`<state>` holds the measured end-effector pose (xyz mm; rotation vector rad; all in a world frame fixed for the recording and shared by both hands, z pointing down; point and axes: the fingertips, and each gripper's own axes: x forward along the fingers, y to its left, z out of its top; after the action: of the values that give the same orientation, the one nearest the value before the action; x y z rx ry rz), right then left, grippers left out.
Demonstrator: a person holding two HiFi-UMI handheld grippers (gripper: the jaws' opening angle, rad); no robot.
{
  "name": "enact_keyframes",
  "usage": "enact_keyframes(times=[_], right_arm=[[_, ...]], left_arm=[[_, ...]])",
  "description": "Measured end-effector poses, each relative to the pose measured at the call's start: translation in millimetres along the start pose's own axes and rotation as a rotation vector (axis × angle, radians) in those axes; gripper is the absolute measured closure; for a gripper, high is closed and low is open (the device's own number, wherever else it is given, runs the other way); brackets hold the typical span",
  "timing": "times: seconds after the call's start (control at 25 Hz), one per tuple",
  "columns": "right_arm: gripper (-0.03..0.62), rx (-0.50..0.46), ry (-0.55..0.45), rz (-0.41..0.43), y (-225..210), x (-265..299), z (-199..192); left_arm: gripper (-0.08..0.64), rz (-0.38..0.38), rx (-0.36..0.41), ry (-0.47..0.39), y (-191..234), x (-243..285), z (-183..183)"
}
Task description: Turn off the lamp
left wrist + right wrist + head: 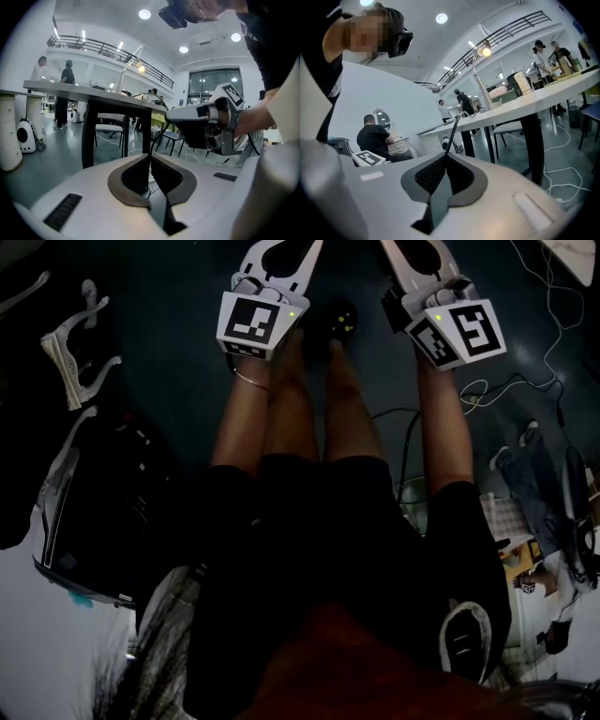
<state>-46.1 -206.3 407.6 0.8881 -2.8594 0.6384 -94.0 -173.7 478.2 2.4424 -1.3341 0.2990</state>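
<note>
Lamp (486, 51) on the table (543, 93) is lit, well above both grippers, so the job is not done. Right gripper (443, 157) seems clamped on the thin dark cord (453, 129) climbing to the table, probably to trace its switch. Left gripper (150, 157) is closed on nothing, idle.

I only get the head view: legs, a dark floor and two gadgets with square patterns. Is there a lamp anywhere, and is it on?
Observer: Yes. Both gripper views show a desk lamp standing on a white table. Its head glows, so it is lit.
Operator: Is the gadget on the right holding anything? Its tip runs off my picture.
Observer: The right gripper has its jaws together, apparently pinching a thin dark cord that runs up toward the table edge.
</note>
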Motion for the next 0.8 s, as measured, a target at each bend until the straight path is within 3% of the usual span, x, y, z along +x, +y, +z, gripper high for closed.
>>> enact_keyframes(times=[0.2, 0.52, 0.8], right_arm=[[0.581, -0.040, 0.011, 0.078, 25, -8, 12], [0.580, 0.025, -0.022, 0.172, 44, -10, 28], [0.580, 0.054, -0.042, 0.187, 51, -16, 34]], left_arm=[[0.552, -0.012, -0.016, 0.011, -3, 17, -6], [0.552, -0.035, 0.053, 0.059, 2, 42, -16], [0.551, -0.090, 0.078, 0.074, -10, 47, -23]])
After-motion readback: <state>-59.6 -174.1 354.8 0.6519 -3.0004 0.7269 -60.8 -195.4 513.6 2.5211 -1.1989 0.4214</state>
